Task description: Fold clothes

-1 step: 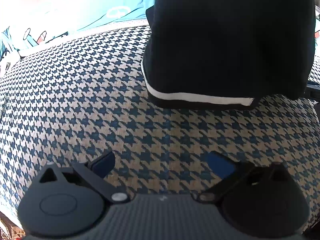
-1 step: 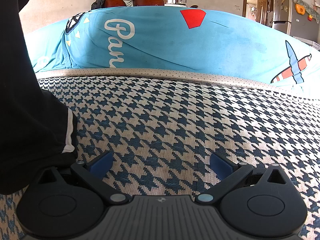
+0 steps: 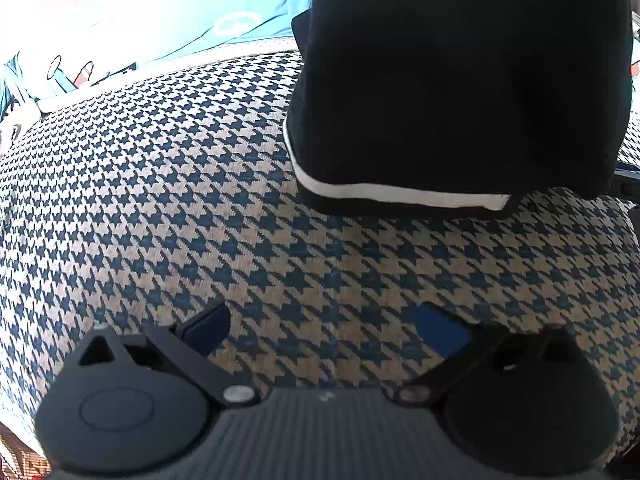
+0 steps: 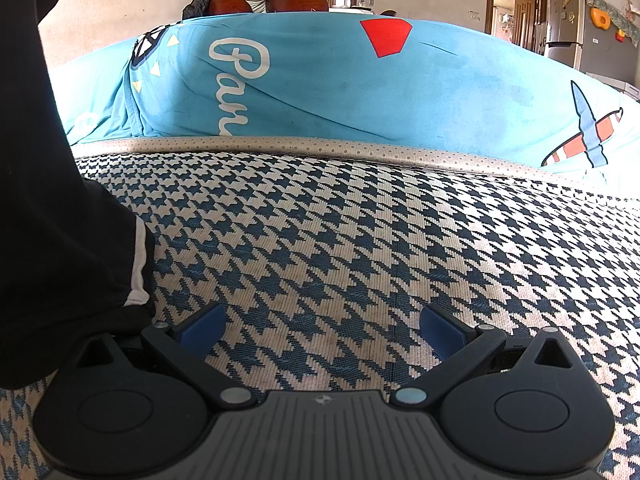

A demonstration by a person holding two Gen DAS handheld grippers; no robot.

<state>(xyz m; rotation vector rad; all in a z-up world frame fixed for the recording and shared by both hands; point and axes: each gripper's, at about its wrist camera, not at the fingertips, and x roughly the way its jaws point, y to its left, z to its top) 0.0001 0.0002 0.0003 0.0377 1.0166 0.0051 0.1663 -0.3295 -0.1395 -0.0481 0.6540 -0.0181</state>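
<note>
Ahead of the left gripper (image 3: 322,326), open houndstooth cover (image 3: 160,208) lies bare to the left; the black garment (image 3: 460,80) blocks the upper right, its white-striped hem resting on the cover. Before the right gripper (image 4: 320,330) the cover is free forward and to the right, up to the blue cushion (image 4: 360,92); the garment crowds its left side.
</note>
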